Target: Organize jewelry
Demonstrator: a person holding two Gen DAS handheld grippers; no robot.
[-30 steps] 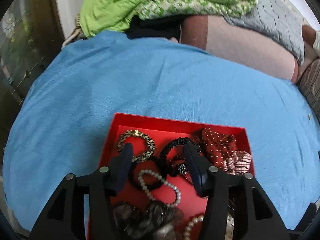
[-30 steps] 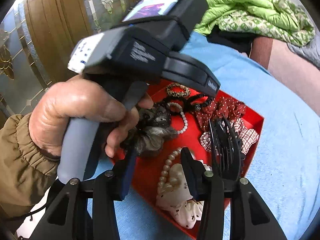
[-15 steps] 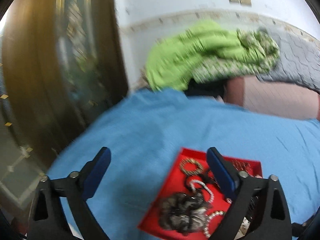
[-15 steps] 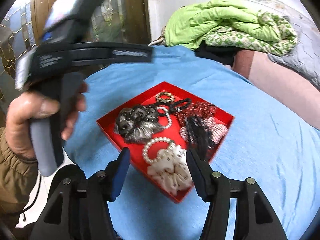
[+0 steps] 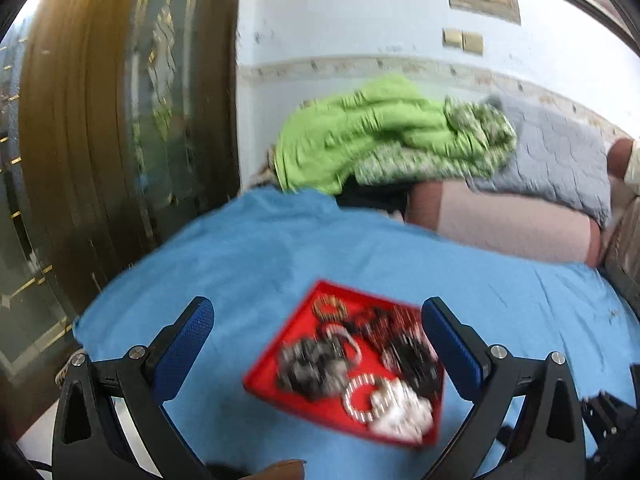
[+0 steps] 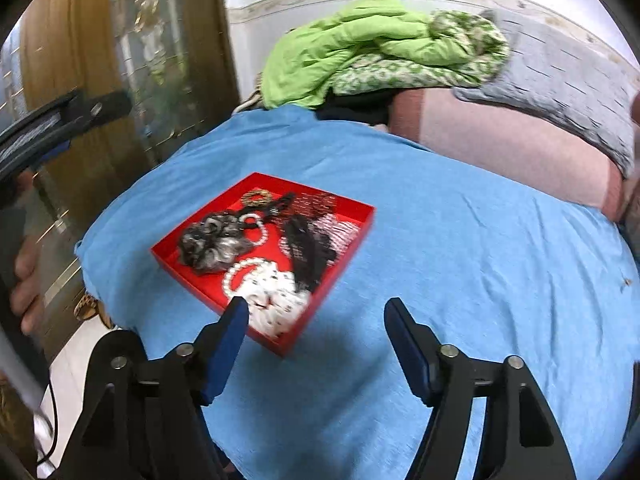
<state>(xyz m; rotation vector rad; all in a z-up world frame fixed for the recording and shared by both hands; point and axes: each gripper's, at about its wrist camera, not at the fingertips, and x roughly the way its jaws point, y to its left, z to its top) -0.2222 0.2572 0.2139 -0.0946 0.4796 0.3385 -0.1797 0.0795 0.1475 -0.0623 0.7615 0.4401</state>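
A shallow red tray (image 6: pixel 343 258) lies on the blue cloth (image 6: pixel 460 240). It holds a grey-black scrunchie (image 6: pixel 212 242), pearl bracelets (image 6: pixel 240 274), a white spotted scrunchie (image 6: pixel 276 300), a black comb clip (image 6: pixel 306 246), a gold bangle (image 6: pixel 256 198) and red-patterned fabric pieces. In the left wrist view the tray (image 5: pixel 308 404) is blurred. My left gripper (image 5: pixel 318 316) is wide open and empty, held above and behind the tray. My right gripper (image 6: pixel 316 306) is open and empty, over the cloth by the tray's near corner.
A green quilt (image 6: pixel 360 44), a grey quilt (image 6: pixel 560 76) and a pink cushion (image 6: pixel 500 148) pile up at the far side. A wooden door with glass (image 6: pixel 132 60) stands left. The other hand and its gripper handle (image 6: pixel 36 136) show at the left edge.
Both grippers have pulled back and up from the tray. The left one opened wide. The right one opened too and drifted right of the tray.
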